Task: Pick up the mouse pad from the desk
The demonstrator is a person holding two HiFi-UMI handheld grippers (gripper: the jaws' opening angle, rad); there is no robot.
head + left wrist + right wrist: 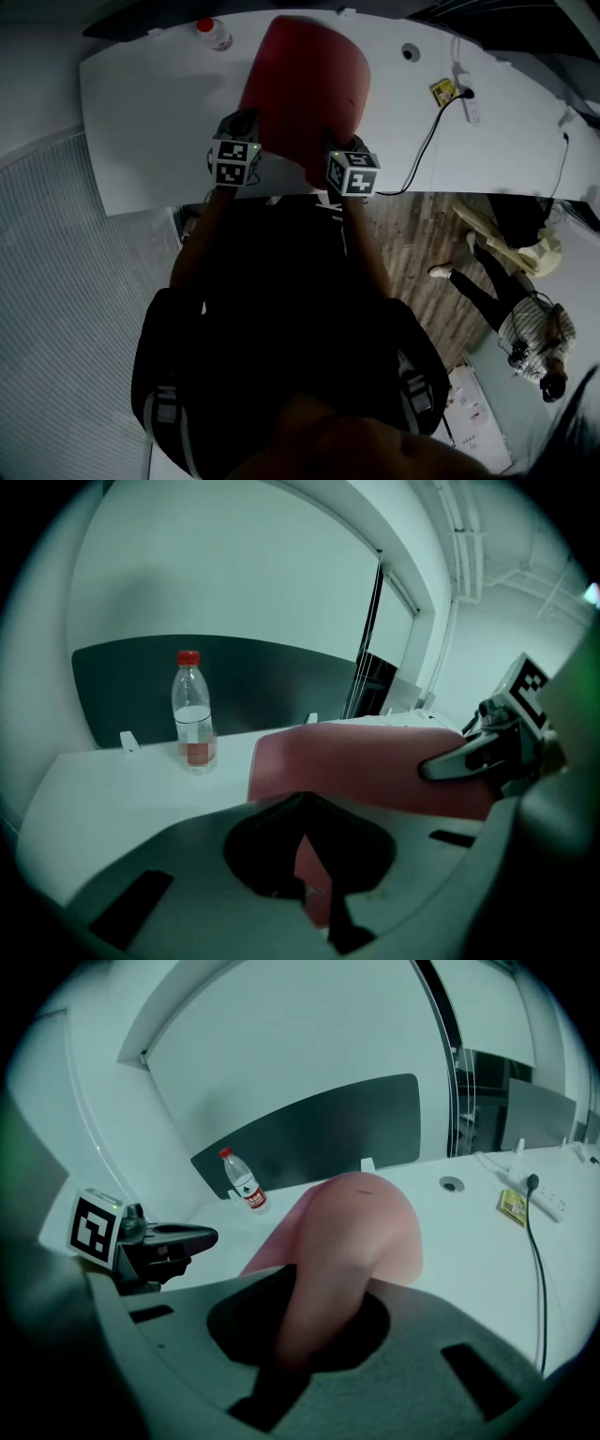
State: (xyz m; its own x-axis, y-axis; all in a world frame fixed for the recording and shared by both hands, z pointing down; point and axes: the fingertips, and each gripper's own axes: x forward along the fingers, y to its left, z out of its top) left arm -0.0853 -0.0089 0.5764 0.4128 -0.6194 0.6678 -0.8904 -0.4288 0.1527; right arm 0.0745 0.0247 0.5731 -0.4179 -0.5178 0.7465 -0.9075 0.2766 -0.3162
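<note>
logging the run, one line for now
left gripper shut on mouse pad; right gripper shut on mouse pad; water bottle on desk

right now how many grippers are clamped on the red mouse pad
2. The left gripper pinches the mouse pad at its near edge on the left, the right gripper on the right; both are shut on it.

A clear plastic bottle with a red cap (215, 34) (193, 714) (244, 1183) stands upright near the back edge of the white desk (141, 122). It is just in front of a dark grey partition panel (262, 682) (319, 1138). Further along the desktop is a round grey cable grommet (410, 52) (452, 1184). Beyond it, a small yellow packet (442, 91) (512, 1204) lies just beside a white power strip (472, 105) (548, 1206). A black cable (427, 145) (534, 1269) runs from the strip to the desk's front edge. On the wood-plank floor (422, 253), a person in a striped top (525, 328) stands.
</note>
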